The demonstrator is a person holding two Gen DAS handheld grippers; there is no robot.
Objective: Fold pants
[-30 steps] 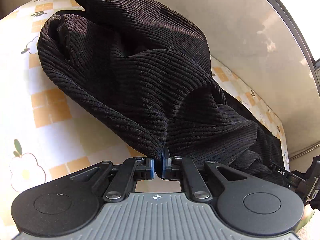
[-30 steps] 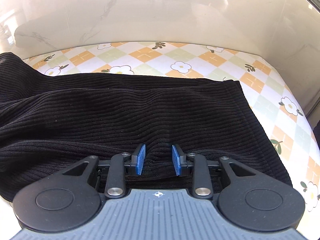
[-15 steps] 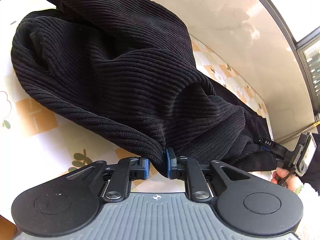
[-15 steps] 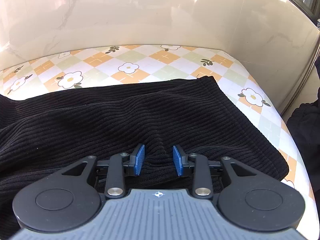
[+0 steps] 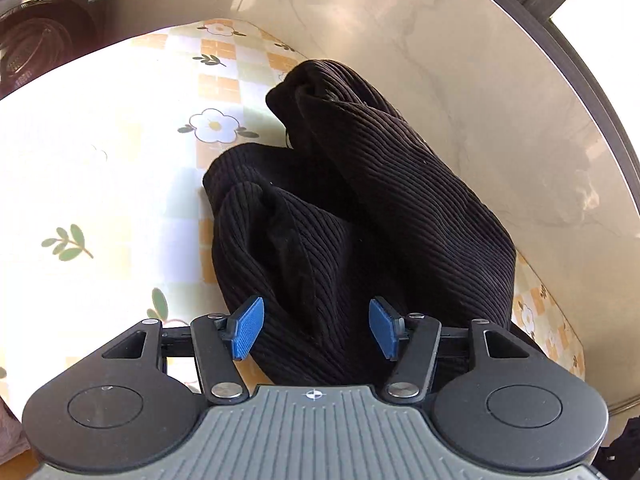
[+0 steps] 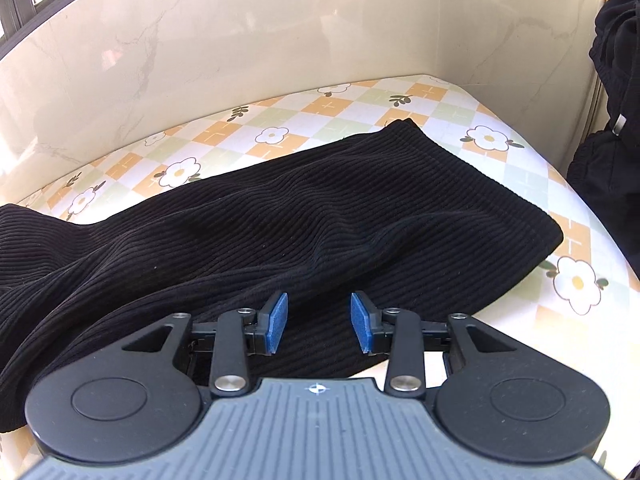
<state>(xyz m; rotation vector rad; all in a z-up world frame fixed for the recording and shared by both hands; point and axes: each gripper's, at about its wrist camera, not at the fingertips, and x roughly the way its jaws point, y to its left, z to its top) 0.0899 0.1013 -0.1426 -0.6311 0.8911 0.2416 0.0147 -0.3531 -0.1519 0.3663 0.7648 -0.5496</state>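
The black ribbed pants [image 5: 360, 216] lie bunched on the flower-patterned worktop [image 5: 100, 184], close along the pale wall [image 5: 460, 60]. The left tongs [image 5: 316, 328] are spreading, blue pads [image 5: 248, 328] clear of the cloth below them, pinching nothing. In the right wrist view one flat end of the pants [image 6: 320, 216] reaches toward the worktop's corner. The right tongs [image 6: 319, 322] are also spreading; whether their pads brush the fabric is hard to tell, but they grip nothing.

Both wrist views look steeply down, close over the counter [image 5: 120, 168]; each faces the marble wall [image 6: 240, 40]. Shared: black pants [image 5: 360, 200].
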